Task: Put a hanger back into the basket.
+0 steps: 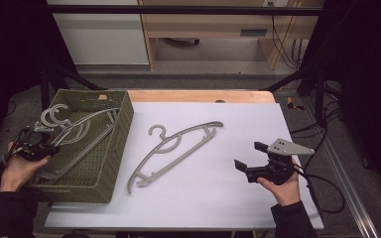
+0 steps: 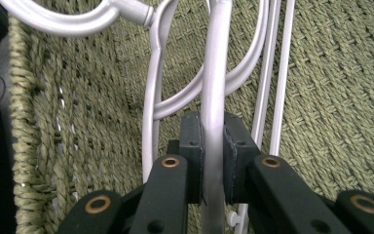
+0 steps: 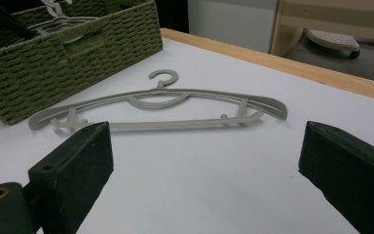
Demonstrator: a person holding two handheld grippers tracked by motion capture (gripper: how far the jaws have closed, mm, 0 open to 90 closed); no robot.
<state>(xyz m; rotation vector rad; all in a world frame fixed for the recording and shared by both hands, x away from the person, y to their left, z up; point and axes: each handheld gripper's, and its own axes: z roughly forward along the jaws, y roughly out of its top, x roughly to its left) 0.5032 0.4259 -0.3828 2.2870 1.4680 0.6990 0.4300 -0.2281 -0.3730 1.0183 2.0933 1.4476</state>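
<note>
Two hangers matter here, one per hand. Nearest you, your left gripper (image 2: pixel 213 161) is pinched tight on the shoulder bar of the held hanger (image 2: pixel 214 73), pads squeezing it from both sides; that bar runs straight away from the jaws, in line with the gripper, down inside the green woven basket (image 1: pixel 114 148) at the left edge of the table. At least one more hanger is nested beside it in there, hooks overlapping, so lifting could snag, I'd guess. Your right gripper (image 1: pixel 250 156) sits low over the white mat (image 1: pixel 218 198) with jaws spread wide and nothing between them. The loose hanger (image 1: pixel 171 148) lies flat on the mat left of and beyond that gripper, well apart from it, long axis diagonal from near-left to far-right, hook toward the basket. Your right hand is the closer one to it; from its camera the hanger lies broadside ahead (image 3: pixel 160 109).
</note>
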